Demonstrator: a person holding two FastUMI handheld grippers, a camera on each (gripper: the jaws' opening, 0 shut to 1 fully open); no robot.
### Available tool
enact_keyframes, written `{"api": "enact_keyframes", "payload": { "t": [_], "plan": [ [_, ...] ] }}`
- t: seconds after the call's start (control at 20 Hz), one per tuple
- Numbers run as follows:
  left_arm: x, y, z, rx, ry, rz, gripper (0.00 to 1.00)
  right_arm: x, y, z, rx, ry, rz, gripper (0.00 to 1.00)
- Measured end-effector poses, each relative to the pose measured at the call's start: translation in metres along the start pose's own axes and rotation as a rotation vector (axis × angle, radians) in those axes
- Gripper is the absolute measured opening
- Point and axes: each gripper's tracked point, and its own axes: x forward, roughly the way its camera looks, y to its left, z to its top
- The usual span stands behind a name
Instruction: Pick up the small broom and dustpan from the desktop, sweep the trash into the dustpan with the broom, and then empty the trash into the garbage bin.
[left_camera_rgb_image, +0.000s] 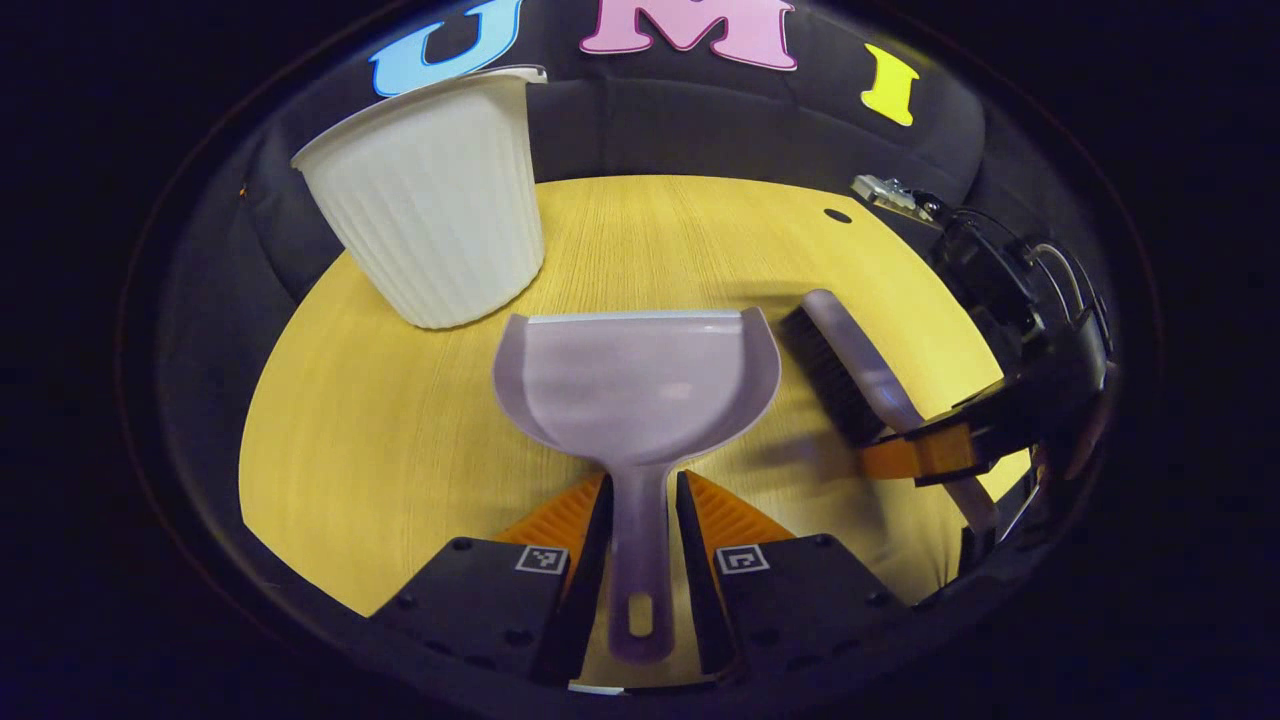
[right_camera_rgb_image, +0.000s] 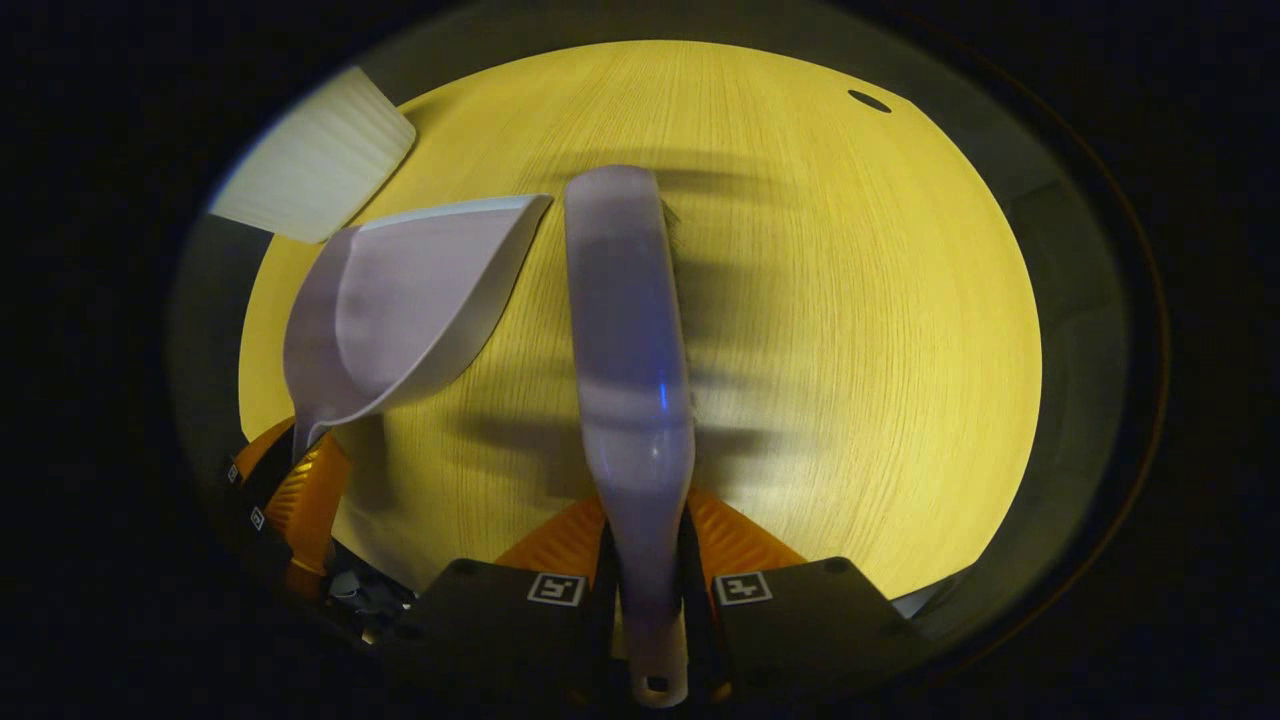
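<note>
A lilac dustpan (left_camera_rgb_image: 640, 385) lies straight ahead, and my left gripper (left_camera_rgb_image: 643, 490) is shut on its handle. The right gripper view has the same dustpan (right_camera_rgb_image: 400, 300) tilted just above the yellow wooden table (right_camera_rgb_image: 850, 300), with the left gripper (right_camera_rgb_image: 300, 470) at its handle. The lilac broom (right_camera_rgb_image: 625, 330) runs forward from my right gripper (right_camera_rgb_image: 645, 515), which is shut on the broom's handle. Its dark bristles point down over the table. In the left gripper view the broom (left_camera_rgb_image: 865, 365) sits right of the dustpan, held by the right gripper (left_camera_rgb_image: 920, 455).
A white ribbed garbage bin (left_camera_rgb_image: 430, 200) stands on the table (left_camera_rgb_image: 400, 420) at the far left, beyond the dustpan; its side (right_camera_rgb_image: 315, 160) edges into the right gripper view. A small dark oval spot (left_camera_rgb_image: 838, 215) marks the far right of the table. Black cloth walls surround it.
</note>
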Motion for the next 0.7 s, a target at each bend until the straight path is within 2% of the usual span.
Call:
{"api": "enact_keyframes", "payload": {
  "t": [0.05, 0.1, 0.15, 0.2, 0.25, 0.3, 0.35, 0.4, 0.55, 0.7],
  "plan": [
    [-0.001, 0.001, 0.0, 0.005, -0.003, -0.004, 0.43, -0.002, 0.003, 0.001, 0.007, -0.004, 0.014, 0.51],
    [-0.001, 0.001, 0.002, 0.016, -0.016, -0.005, 0.48, -0.008, 0.005, 0.001, 0.018, -0.007, 0.022, 0.56],
    [-0.001, 0.003, 0.003, 0.027, -0.029, -0.004, 0.61, -0.012, 0.005, 0.003, 0.019, -0.022, 0.027, 0.6],
    [-0.002, 0.003, 0.005, 0.035, -0.043, -0.005, 0.63, -0.019, 0.004, 0.004, 0.017, -0.042, 0.024, 0.62],
    [-0.001, 0.004, 0.007, 0.039, -0.06, -0.008, 0.7, -0.027, 0.003, 0.006, 0.014, -0.064, 0.019, 0.71],
    [-0.002, 0.003, 0.012, 0.041, -0.085, -0.013, 0.75, -0.038, 0.003, 0.009, 0.017, -0.092, 0.015, 0.73],
    [-0.009, 0.003, 0.019, 0.046, -0.115, -0.02, 0.76, -0.051, 0.002, 0.011, 0.021, -0.122, 0.012, 0.8],
    [-0.022, 0.003, 0.029, 0.057, -0.154, -0.018, 0.76, -0.065, 0.002, 0.016, 0.022, -0.164, 0.008, 0.8],
    [-0.08, -0.001, 0.078, 0.131, -0.3, -0.017, 0.76, -0.116, 0.006, 0.036, 0.005, -0.327, -0.002, 0.99],
    [-0.129, -0.003, 0.125, 0.174, -0.476, -0.018, 0.76, -0.178, 0.02, 0.062, 0.032, -0.543, 0.017, 0.99]
  ]
}}
